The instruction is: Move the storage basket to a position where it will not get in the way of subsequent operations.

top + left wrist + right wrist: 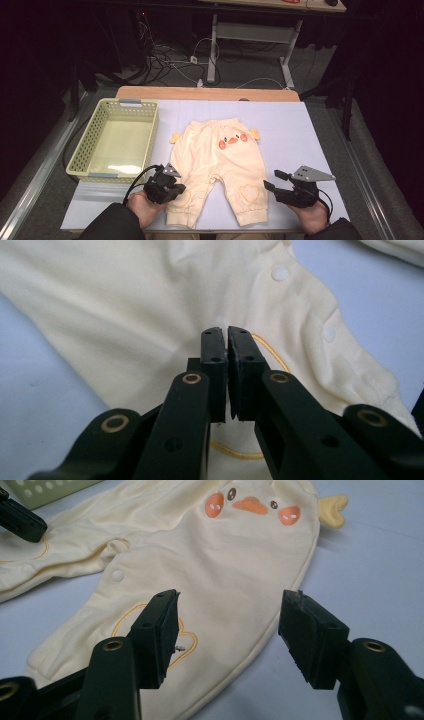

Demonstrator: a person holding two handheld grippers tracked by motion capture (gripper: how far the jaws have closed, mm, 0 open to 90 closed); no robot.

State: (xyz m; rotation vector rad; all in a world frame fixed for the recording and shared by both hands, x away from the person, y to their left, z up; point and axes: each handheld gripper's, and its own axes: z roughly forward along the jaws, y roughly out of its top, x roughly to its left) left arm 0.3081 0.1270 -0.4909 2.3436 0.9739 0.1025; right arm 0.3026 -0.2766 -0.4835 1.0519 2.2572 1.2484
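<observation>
Already pinched shut on the cloth of one leg, the left gripper (172,189) holds the pale yellow baby trousers (220,165) at lower centre of the high view, while the right gripper (274,180), lower right, stands with jaws wide, poised over the other leg's outer edge, touching nothing. In the right gripper view the seam lies between the open jaws. Done well, the right should come down and close fully on that edge, matching the left's bite before any lift. Farther up, at left, a green basket (150,131) sits empty on the white table (295,125).
</observation>
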